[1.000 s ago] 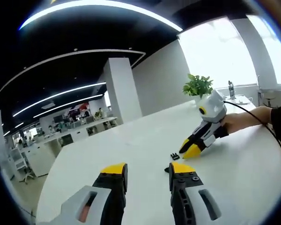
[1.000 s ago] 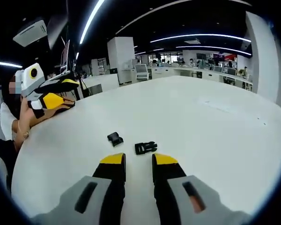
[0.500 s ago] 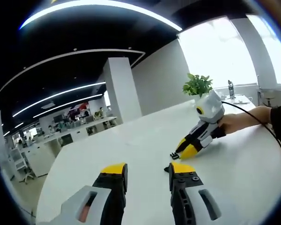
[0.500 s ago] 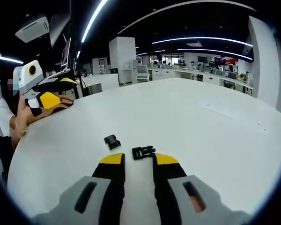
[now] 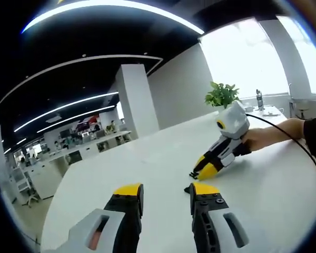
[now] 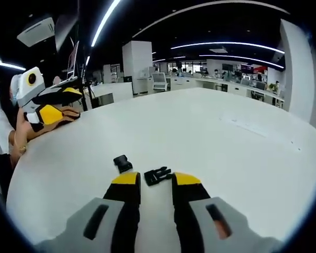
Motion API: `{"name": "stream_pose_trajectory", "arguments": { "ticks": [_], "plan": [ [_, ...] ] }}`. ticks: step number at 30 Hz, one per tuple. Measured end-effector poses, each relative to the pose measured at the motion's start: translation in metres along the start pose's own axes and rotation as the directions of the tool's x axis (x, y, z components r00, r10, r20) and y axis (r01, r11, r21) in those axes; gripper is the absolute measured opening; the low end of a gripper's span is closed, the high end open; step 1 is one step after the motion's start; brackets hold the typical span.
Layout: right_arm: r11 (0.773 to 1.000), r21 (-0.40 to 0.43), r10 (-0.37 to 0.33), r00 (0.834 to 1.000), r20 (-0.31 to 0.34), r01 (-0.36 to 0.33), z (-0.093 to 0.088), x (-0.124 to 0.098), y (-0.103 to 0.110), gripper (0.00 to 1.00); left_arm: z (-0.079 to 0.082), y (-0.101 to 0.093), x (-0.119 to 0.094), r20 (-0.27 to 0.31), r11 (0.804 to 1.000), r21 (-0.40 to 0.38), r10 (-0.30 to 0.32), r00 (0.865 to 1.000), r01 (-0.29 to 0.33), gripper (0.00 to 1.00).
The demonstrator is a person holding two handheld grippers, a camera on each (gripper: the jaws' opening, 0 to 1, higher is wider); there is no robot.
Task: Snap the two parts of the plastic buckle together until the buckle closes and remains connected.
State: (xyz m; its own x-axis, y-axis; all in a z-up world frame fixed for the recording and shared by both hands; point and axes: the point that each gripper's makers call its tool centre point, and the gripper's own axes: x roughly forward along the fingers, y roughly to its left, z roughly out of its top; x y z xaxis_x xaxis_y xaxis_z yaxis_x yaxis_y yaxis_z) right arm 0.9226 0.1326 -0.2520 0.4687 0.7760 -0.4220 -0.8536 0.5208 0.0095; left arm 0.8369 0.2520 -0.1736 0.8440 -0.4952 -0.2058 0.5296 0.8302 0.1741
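Note:
Two black buckle parts lie on the white table [image 6: 231, 142]. The pronged part [image 6: 157, 175] sits right at the gap between the yellow tips of my right gripper [image 6: 156, 180], which is open. Just left of those tips lies the socket part [image 6: 122, 163]. In the left gripper view, the right gripper [image 5: 204, 168] reaches in from the right with its tips down at one buckle part [image 5: 192, 175]. A small black piece [image 5: 188, 188] peeks out beside a tip of my left gripper [image 5: 167, 191], which is open and holds nothing. The left gripper [image 6: 58, 103] hovers far left, away from both parts.
A potted plant [image 5: 222, 95] stands at the table's far edge behind the right gripper. A person's hand [image 5: 274, 134] and a black cable trail from it. Office desks and a white pillar [image 6: 137, 66] lie beyond the table.
My right gripper has slid forward along the table, so the pronged part now sits at its tips. The left gripper has stayed where it was.

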Motion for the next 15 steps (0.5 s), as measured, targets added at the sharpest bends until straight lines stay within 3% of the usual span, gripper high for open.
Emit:
{"name": "stream_pose_trajectory", "arguments": {
  "ticks": [15],
  "plan": [
    [1.0,-0.005,0.006,1.0,0.003,-0.006,0.0011,0.0056,-0.0002,0.22,-0.0015,-0.0014,0.0004,-0.007,1.0,0.001,-0.004,1.0,0.004,0.36]
  ]
}}
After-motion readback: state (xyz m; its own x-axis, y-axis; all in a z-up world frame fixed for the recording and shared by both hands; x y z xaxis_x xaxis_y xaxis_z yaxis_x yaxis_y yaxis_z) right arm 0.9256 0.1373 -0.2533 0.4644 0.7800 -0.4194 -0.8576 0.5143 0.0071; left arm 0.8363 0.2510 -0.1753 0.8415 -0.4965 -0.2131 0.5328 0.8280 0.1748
